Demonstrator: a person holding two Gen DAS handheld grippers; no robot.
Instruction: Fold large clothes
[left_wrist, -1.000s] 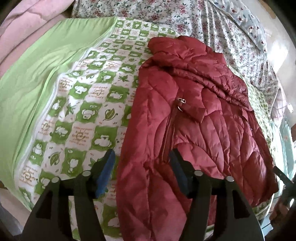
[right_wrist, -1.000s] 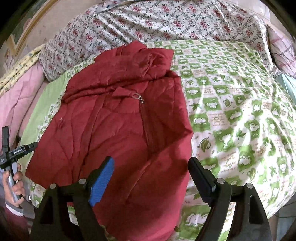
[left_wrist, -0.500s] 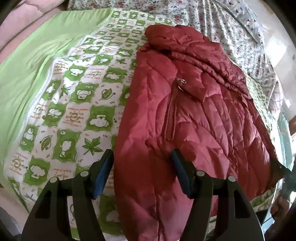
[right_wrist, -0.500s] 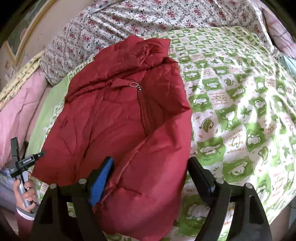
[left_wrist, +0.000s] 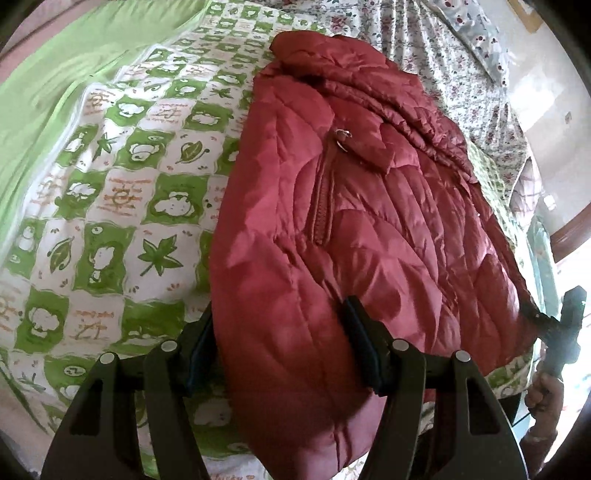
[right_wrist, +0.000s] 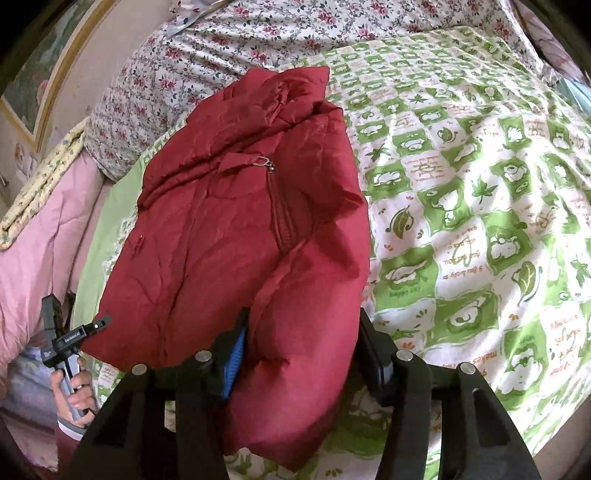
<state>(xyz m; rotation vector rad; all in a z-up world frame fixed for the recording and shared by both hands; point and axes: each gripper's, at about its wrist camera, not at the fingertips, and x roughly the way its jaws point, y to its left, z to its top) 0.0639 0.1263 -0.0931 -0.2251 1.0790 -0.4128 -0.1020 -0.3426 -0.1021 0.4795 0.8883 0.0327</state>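
We see a dark red quilted jacket (left_wrist: 369, 221) on a green & white check bedspread (left_wrist: 122, 206) w/ leaf prints; floral pink-on-white quilt (right_wrist: 229, 40); plain pink blanket (right_wrist: 40, 236).

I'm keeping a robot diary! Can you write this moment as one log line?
step: grasp jacket hem | left claw: open, straddling red jacket | right claw: open, straddling it | surface: green checked bedspread

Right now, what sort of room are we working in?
Most likely a bedroom. The red padded jacket lies on a bed with a green-and-white checked quilt, a floral pillow or bedding sits at its head, and a pink comforter is bunched alongside.
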